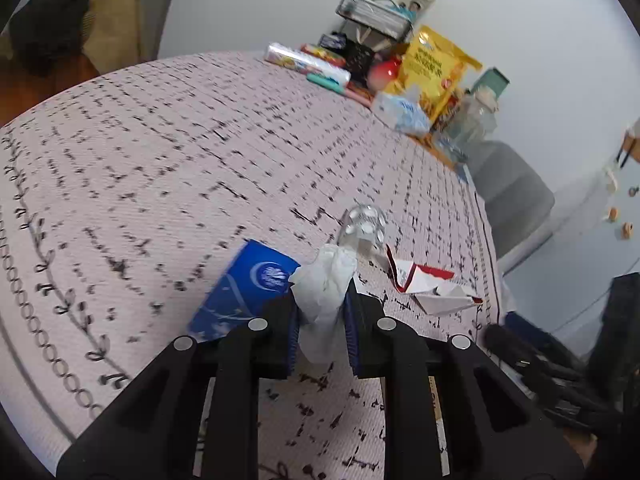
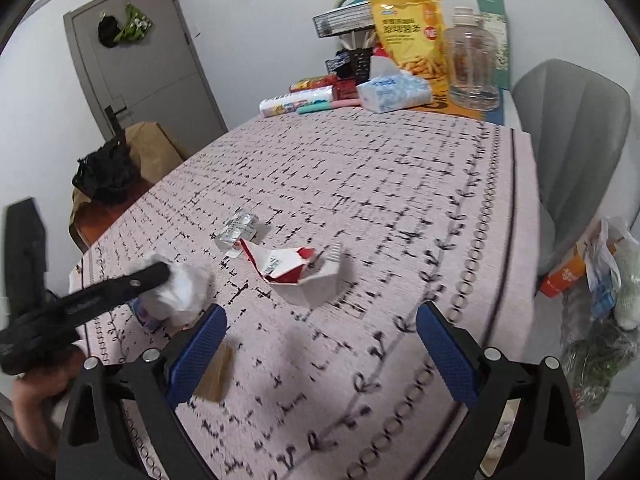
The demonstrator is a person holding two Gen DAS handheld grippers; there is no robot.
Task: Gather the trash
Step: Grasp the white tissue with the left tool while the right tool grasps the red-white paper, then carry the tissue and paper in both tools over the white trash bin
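Observation:
My left gripper [image 1: 322, 312] is shut on a crumpled white tissue [image 1: 326, 280], held just above the patterned tablecloth [image 1: 160, 160]. The tissue [image 2: 180, 288] also shows in the right wrist view, with the left gripper's black finger [image 2: 132, 280] across it. A blue packet [image 1: 244, 288] lies just left of the tissue. A crushed clear plastic piece [image 1: 364, 226] [image 2: 236, 230] lies beyond it. A torn red-and-white carton [image 1: 428, 284] [image 2: 300, 272] lies to the right. My right gripper [image 2: 320, 332] is open and empty, above the table, short of the carton.
Snack bags, a tissue pack [image 2: 394, 92], a clear jar [image 2: 474, 60] and boxes crowd the table's far end. A grey chair [image 2: 576, 140] stands at the right side, with a bag of rubbish [image 2: 600, 320] on the floor. A brown card piece [image 2: 214, 376] lies near my right gripper.

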